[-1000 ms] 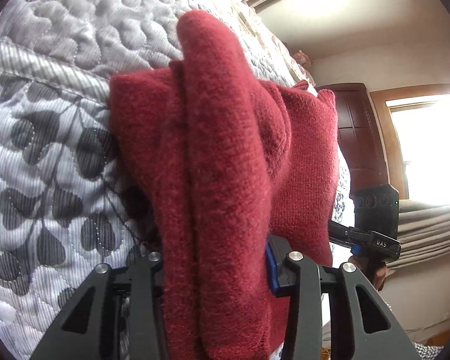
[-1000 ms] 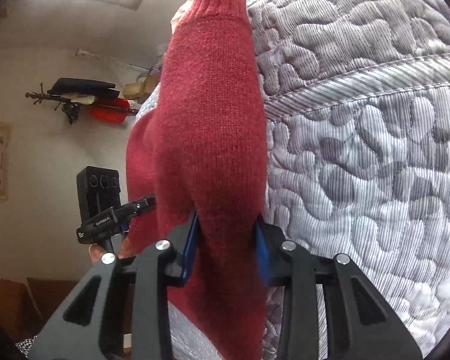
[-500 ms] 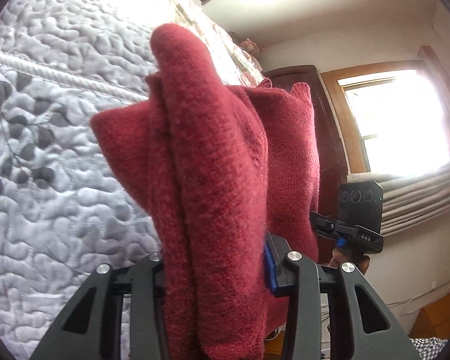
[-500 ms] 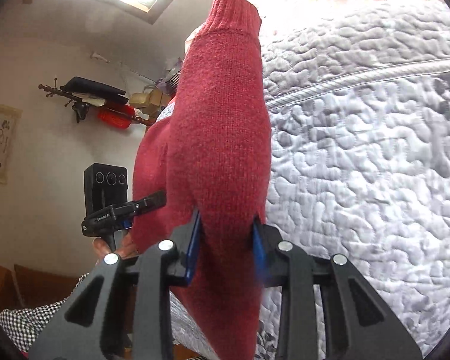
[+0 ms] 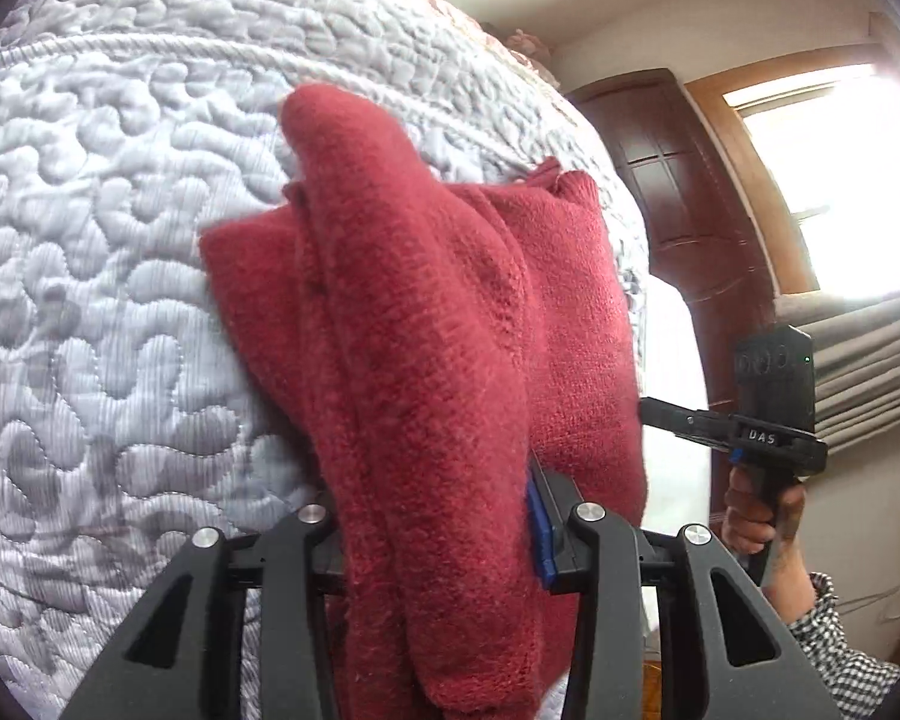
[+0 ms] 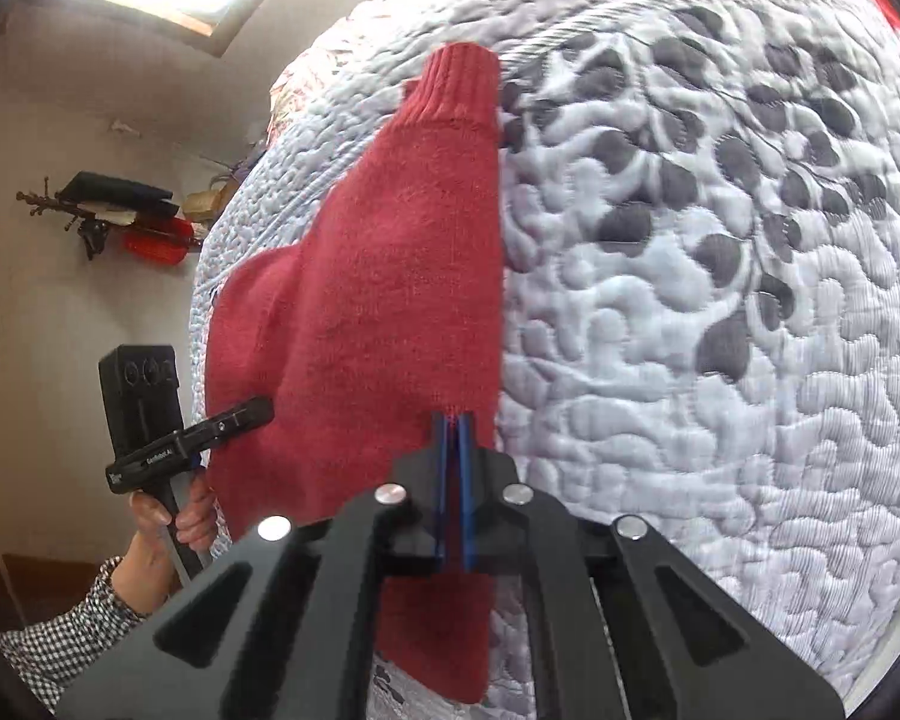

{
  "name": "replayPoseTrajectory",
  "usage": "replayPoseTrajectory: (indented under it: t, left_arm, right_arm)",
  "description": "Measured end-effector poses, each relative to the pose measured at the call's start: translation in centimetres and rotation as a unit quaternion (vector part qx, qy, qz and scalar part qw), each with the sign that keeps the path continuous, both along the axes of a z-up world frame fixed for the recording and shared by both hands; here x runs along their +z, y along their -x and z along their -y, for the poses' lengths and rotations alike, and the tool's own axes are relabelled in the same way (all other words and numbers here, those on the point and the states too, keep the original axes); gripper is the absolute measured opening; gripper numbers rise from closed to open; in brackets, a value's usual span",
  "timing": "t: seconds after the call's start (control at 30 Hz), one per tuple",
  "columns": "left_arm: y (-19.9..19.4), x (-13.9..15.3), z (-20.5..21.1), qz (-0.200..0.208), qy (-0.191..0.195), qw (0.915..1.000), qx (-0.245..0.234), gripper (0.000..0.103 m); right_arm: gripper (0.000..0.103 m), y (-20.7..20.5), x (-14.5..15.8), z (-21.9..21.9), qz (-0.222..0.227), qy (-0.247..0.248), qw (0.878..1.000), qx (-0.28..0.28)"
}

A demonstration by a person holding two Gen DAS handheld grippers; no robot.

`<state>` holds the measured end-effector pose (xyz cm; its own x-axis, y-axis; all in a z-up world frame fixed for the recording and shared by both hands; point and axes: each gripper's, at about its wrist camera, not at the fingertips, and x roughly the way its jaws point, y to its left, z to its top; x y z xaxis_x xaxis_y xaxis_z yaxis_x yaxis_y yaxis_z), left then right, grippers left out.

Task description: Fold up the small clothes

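Note:
A dark red knitted sweater (image 5: 426, 324) hangs bunched over the grey-white quilted bedspread (image 5: 90, 300). My left gripper (image 5: 438, 540) is shut on a thick fold of it, with a blue pad showing on the right finger. In the right wrist view the sweater (image 6: 378, 312) lies flatter, its ribbed cuff (image 6: 462, 78) pointing away. My right gripper (image 6: 453, 468) is shut on a thin edge, pads almost together. Each view also shows the other tool: the right gripper (image 5: 678, 414) and the left gripper (image 6: 252, 411), both reaching into the sweater's side.
The bedspread (image 6: 720, 360) has dark leaf prints on one part. A brown wooden door (image 5: 690, 210) and a bright window (image 5: 840, 138) stand beyond the bed. A wall rack with a red item (image 6: 150, 240) hangs opposite. A hand and a checked sleeve (image 6: 60, 630) hold each tool.
The sweater has come down closer to the bedspread and spread out wider. The right gripper's pads now pinch a thin layer where they held a thick fold before. The left hold is unchanged.

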<state>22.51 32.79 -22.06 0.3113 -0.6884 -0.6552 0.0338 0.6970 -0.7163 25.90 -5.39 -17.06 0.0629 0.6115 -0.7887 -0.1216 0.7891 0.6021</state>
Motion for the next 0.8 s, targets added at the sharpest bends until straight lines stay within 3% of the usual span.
replayPoseTrajectory:
  t: [0.2,0.33,0.43,0.53,0.7,0.8]
  left_arm:
    - [1.7,-0.7,-0.6,0.003,-0.049,0.9984,0.028,0.058]
    - [3.3,2.3,0.0,0.006,-0.112,0.9919,0.061,0.067]
    - [7.3,3.8,-0.6,0.01,-0.121,0.9902,0.069,0.078]
    - [10.4,3.9,0.3,0.005,-0.135,0.9882,0.072,0.081]
    - [13.1,1.5,1.7,-0.028,-0.146,0.9859,0.078,0.08]
    - [14.1,0.0,1.5,-0.045,-0.143,0.9848,0.087,0.077]
  right_arm:
    - [0.007,-0.7,-1.5,2.8,-0.003,-0.01,1.0,-0.012]
    - [0.039,1.4,-0.2,0.9,0.022,0.005,0.999,0.039]
    - [0.057,3.7,-0.4,-0.3,0.022,-0.012,0.997,0.073]
    - [0.063,6.0,-1.5,-2.5,0.006,-0.026,0.994,0.102]
    - [0.061,9.1,-4.8,-4.5,-0.039,-0.019,0.992,0.114]
    - [0.025,9.7,-5.8,-4.0,-0.071,-0.054,0.991,0.102]
